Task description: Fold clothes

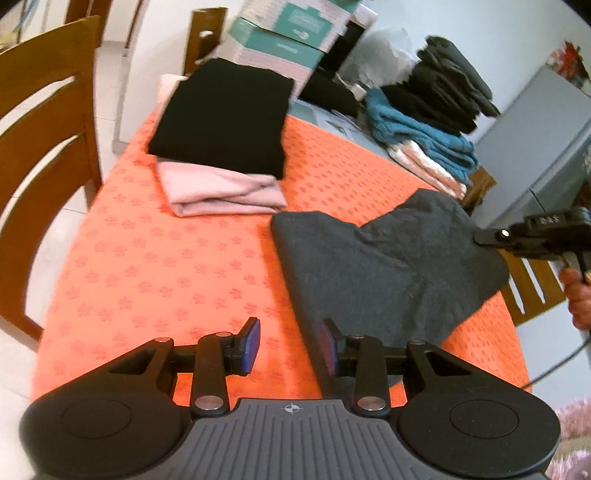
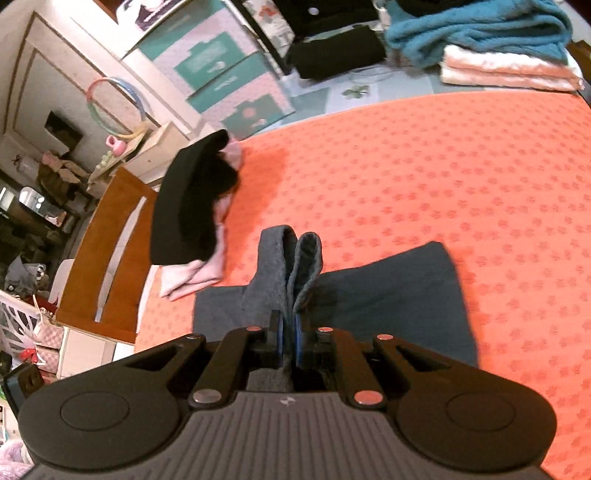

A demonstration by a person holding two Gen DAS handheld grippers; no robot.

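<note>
A dark grey garment point(image 1: 388, 266) lies partly folded on the orange tablecloth point(image 1: 166, 266). My left gripper point(image 1: 291, 343) is open at the garment's near left edge, its right pad over the cloth and nothing held. My right gripper point(image 1: 484, 236) comes in from the right, held by a hand point(image 1: 580, 295), and is shut on the garment's far right edge, lifting it. In the right wrist view the right gripper point(image 2: 289, 332) pinches a doubled fold of the grey garment point(image 2: 388, 295) that stands up between its blue pads.
A folded black garment point(image 1: 225, 118) sits on a folded pink one point(image 1: 221, 192) at the back left of the table. Stacked teal, pink and dark clothes point(image 1: 424, 133) lie at the back right. Boxes point(image 1: 288, 33) stand behind. Wooden chairs point(image 1: 44, 147) flank the table.
</note>
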